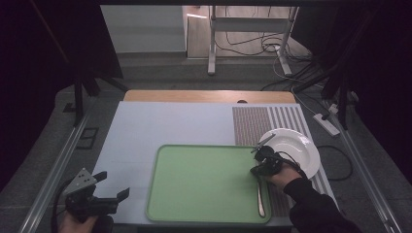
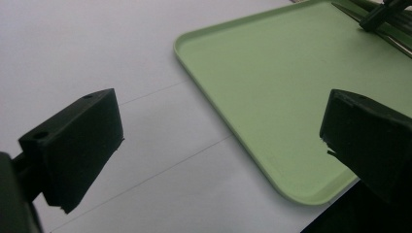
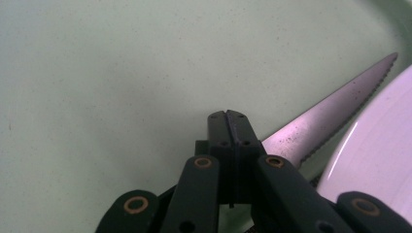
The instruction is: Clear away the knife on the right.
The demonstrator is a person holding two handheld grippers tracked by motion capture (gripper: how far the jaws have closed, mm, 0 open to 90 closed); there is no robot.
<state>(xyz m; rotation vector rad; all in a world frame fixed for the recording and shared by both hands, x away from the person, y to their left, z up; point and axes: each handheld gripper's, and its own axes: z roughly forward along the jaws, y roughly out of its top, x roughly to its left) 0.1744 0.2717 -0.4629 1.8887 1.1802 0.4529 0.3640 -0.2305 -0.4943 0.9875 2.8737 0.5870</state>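
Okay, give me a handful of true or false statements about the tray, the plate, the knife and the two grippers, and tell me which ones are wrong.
1. The left gripper has its jaws wide apart with nothing between them. True.
2. The right gripper is shut on a spoon. False: it is shut on a serrated knife.
3. The white plate sits in the middle of the green tray. False: it sits on the table beside the tray's far right corner.
4. A piece of cutlery lies along the tray's right edge. True.
5. The left gripper is above the plate. False: it is near the table's front left corner.
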